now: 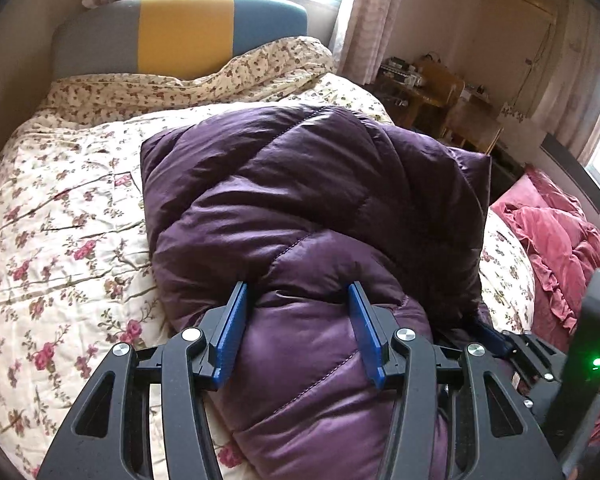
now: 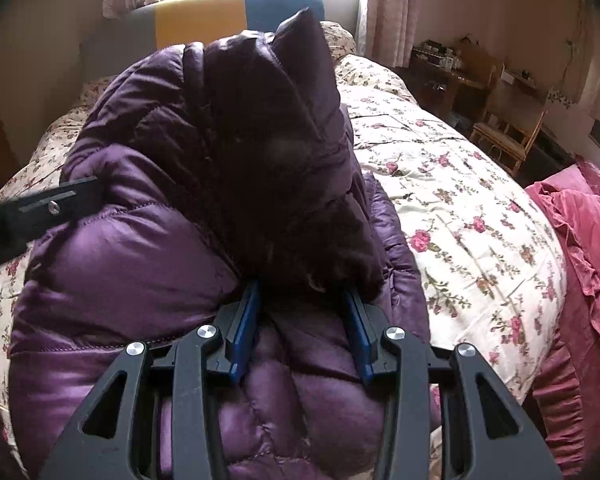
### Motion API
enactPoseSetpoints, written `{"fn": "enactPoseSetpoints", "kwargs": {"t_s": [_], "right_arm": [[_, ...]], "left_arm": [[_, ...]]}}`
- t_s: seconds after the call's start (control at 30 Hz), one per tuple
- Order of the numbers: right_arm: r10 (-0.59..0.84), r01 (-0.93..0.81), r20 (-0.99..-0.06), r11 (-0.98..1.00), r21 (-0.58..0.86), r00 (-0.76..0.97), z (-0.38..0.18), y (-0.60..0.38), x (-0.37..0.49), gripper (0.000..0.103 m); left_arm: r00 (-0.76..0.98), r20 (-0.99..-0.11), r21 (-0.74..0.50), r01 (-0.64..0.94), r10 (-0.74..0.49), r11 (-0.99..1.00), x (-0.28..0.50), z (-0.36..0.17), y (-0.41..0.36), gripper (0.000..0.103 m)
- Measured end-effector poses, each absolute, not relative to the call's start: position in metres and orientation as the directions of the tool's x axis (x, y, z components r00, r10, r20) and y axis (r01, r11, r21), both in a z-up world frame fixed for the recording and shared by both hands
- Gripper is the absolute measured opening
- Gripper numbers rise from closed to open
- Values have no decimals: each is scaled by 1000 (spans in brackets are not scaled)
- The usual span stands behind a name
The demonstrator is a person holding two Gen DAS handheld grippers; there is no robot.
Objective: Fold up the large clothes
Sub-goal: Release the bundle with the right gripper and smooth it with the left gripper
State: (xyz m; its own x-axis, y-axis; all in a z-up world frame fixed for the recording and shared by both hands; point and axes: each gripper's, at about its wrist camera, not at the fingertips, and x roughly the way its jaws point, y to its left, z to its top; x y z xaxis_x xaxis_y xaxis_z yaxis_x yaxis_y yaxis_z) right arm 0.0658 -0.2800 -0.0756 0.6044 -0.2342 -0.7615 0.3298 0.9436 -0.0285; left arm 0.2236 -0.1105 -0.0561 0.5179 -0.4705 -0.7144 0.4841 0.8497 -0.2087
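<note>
A purple quilted down jacket (image 1: 300, 200) lies bunched and partly folded on the floral bed quilt (image 1: 60, 220). My left gripper (image 1: 298, 292) is open, its blue fingers (image 1: 236, 320) astride a puffy fold of the jacket near its lower edge. In the right wrist view the jacket (image 2: 140, 264) fills the middle, with a dark raised part (image 2: 276, 152) standing up. My right gripper (image 2: 302, 290) is open, its fingers (image 2: 246, 328) pressed against the jacket under that raised part. The left gripper's body (image 2: 32, 208) shows at the left; the right gripper's body (image 1: 540, 364) shows at lower right.
The bed has a grey, yellow and teal headboard (image 1: 180, 28) under a bright window. A red ruffled blanket (image 1: 560, 248) lies off the bed's right side. A wooden table and chair (image 2: 504, 132) stand at the far right by curtains.
</note>
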Motion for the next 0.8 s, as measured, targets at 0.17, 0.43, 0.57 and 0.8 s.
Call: {"fn": "enactPoseSetpoints", "kwargs": {"t_s": [0.17,0.43,0.57,0.8], "right_arm": [[-248,333,-754,942,-40,609,-59,-278,63,42],[-256,329,-718,944,-40,647,-34,-274,64,47],[-257,327,-706,944,-38,660,-27,-270,71,47],[-274,338,-693,940,-47,667,-24,-270,93,47]], "left_arm": [[516,-713,-211,489,-475,847,225,-58,-111,50],[515,-708,-216,493,-483,843,226,-55,-110,50],[515,-708,-217,491,-483,843,227,-56,-111,50],[515,-709,-214,494,-482,843,227,-55,-111,50]]}}
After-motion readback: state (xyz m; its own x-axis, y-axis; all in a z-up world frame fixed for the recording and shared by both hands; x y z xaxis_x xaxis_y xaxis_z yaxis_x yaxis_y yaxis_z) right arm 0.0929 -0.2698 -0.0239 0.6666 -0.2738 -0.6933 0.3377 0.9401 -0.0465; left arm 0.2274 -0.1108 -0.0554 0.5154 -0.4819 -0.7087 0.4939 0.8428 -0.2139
